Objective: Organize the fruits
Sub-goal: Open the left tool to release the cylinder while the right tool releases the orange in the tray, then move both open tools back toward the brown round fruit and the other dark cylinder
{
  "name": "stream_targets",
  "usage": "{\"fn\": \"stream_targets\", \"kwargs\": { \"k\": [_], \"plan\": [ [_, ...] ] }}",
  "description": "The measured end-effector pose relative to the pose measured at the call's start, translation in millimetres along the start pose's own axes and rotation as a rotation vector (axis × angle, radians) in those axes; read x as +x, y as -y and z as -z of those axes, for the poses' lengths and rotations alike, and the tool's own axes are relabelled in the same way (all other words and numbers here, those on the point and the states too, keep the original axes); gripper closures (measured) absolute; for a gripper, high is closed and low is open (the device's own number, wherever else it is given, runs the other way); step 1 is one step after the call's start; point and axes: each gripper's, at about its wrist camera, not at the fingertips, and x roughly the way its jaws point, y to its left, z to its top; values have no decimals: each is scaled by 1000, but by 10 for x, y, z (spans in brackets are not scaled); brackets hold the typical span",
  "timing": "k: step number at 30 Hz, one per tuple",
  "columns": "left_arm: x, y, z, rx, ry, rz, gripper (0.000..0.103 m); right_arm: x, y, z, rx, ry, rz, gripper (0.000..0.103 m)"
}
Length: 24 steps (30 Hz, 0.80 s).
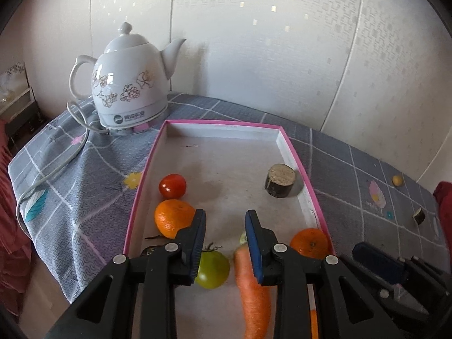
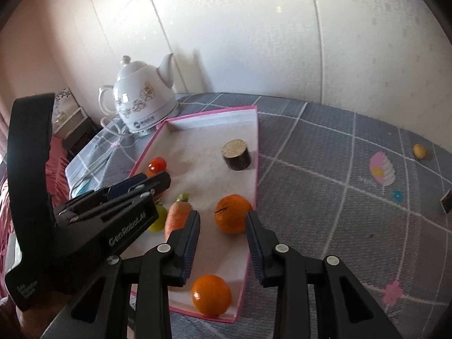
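Observation:
A pink-rimmed tray holds a red tomato, an orange, a green tomato, a carrot, a second orange and a brown round stub. My left gripper hovers over the tray's near half, jaws apart and empty, with the green tomato and carrot under its fingers. My right gripper hangs over the tray's right side, open, and an orange lies beyond its tips. Another orange sits at the near corner.
A white flowered kettle with its cord stands on the grey checked cloth behind the tray's left corner. A small yellow fruit and a dark cut piece lie on the cloth far right. The wall runs close behind.

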Motion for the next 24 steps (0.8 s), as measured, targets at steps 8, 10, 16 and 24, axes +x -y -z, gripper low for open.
{"fn": "stream_targets", "kwargs": {
  "k": [8, 10, 16, 24],
  "plan": [
    [-1, 74, 14, 22, 0, 13, 74, -50, 211, -3, 71, 12, 44, 69],
    [-5, 110, 19, 34, 2, 13, 74, -62, 273, 1, 91, 14, 56, 69],
    [-45, 225, 25, 65, 11, 25, 74, -92, 448, 4, 146, 16, 76, 69],
    [-97, 444, 29, 96, 16, 56, 74, -126, 562, 23, 168, 17, 126, 69]
  ]
}}
